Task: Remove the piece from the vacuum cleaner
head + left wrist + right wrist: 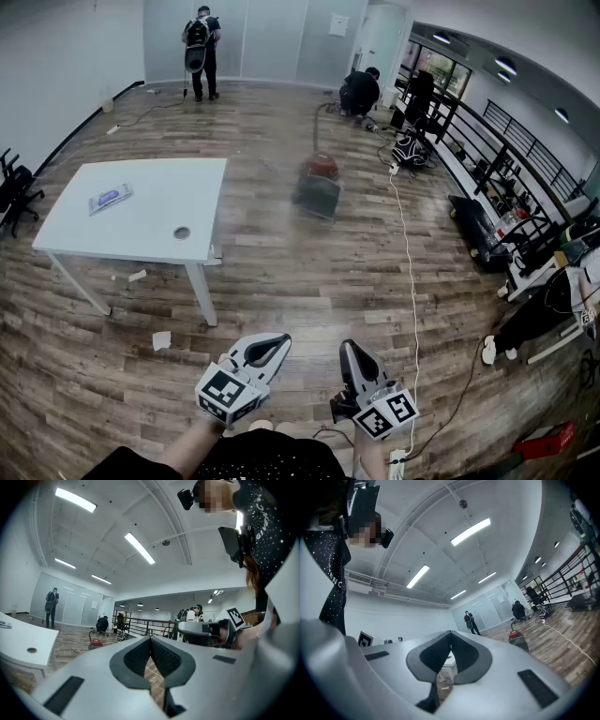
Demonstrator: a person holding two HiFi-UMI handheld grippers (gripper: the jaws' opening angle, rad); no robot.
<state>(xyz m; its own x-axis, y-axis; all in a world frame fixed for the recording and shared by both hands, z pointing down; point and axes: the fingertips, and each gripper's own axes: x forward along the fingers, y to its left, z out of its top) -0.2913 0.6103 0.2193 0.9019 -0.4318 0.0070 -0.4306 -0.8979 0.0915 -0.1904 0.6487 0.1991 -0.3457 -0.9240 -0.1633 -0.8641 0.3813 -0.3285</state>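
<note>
A red vacuum cleaner (319,181) with a dark front part stands on the wooden floor in the middle of the room, well ahead of me. Its hose (319,122) curves up toward the back. It shows small in the left gripper view (95,643) and in the right gripper view (516,638). Both grippers are held low, close to my body and far from the vacuum cleaner. My left gripper (279,341) (150,639) is shut with nothing in it. My right gripper (350,349) (450,633) is also shut and holds nothing.
A white table (150,187) with a flat packet (110,199) stands at the left. A white cable (411,281) runs along the floor on the right. Black railings (487,141) and bags line the right side. One person (201,52) stands at the back; another (360,92) crouches.
</note>
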